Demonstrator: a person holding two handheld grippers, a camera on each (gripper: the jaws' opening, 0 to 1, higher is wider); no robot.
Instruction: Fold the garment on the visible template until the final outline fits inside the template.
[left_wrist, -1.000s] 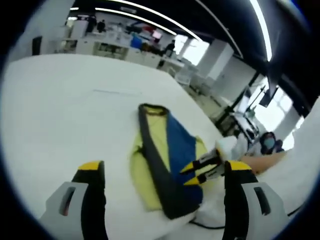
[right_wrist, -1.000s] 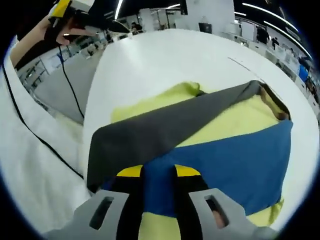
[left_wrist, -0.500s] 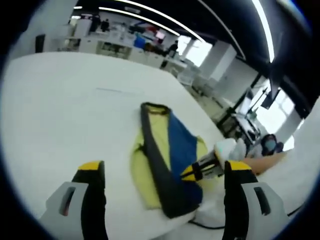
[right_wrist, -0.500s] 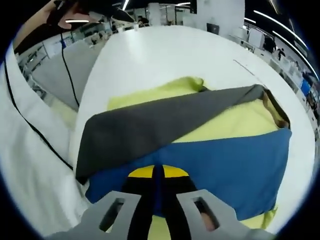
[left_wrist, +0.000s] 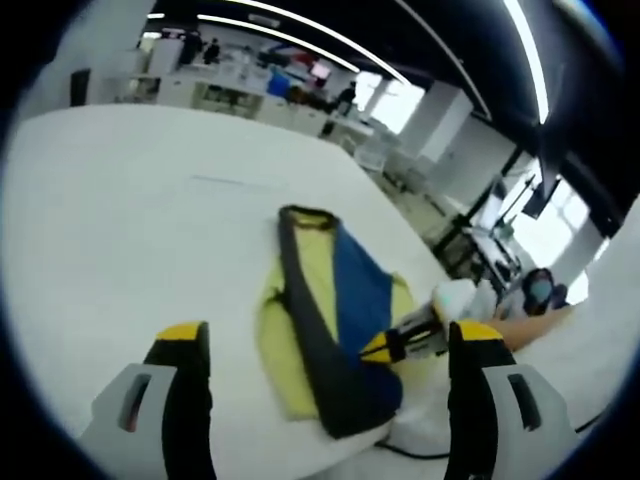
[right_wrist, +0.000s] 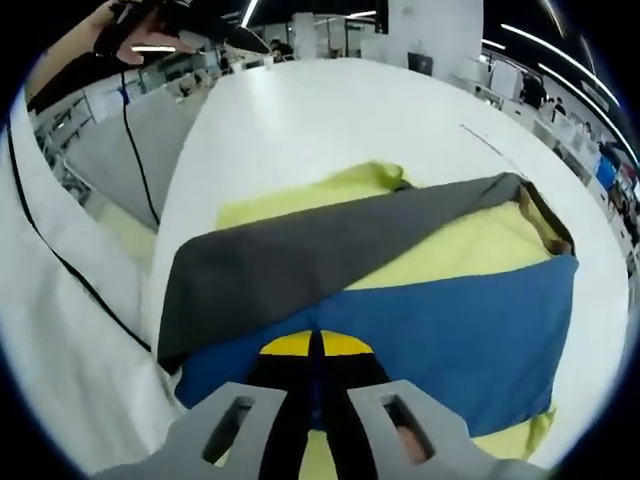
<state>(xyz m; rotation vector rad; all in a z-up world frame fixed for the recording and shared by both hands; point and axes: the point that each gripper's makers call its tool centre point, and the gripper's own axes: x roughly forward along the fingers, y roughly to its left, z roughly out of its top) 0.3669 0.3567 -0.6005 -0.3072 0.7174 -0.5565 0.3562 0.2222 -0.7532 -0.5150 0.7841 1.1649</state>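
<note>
One garment (right_wrist: 400, 300), yellow, grey and blue, lies on the white bench (left_wrist: 120, 220); no writing is legible. The right tool (right_wrist: 315, 345) is clamped on its blue edge. The left tool (left_wrist: 325, 345) hangs apart above the bench.

Lighting was bright and even from ceiling strip lights (left_wrist: 300, 22) along the top of the left gripper view. Windows (left_wrist: 545, 225) at right were blown out. White table (left_wrist: 120, 220) was near-overexposed, shadows soft. Both views were slightly soft overall, with heavy fisheye bending at the edges.
</note>
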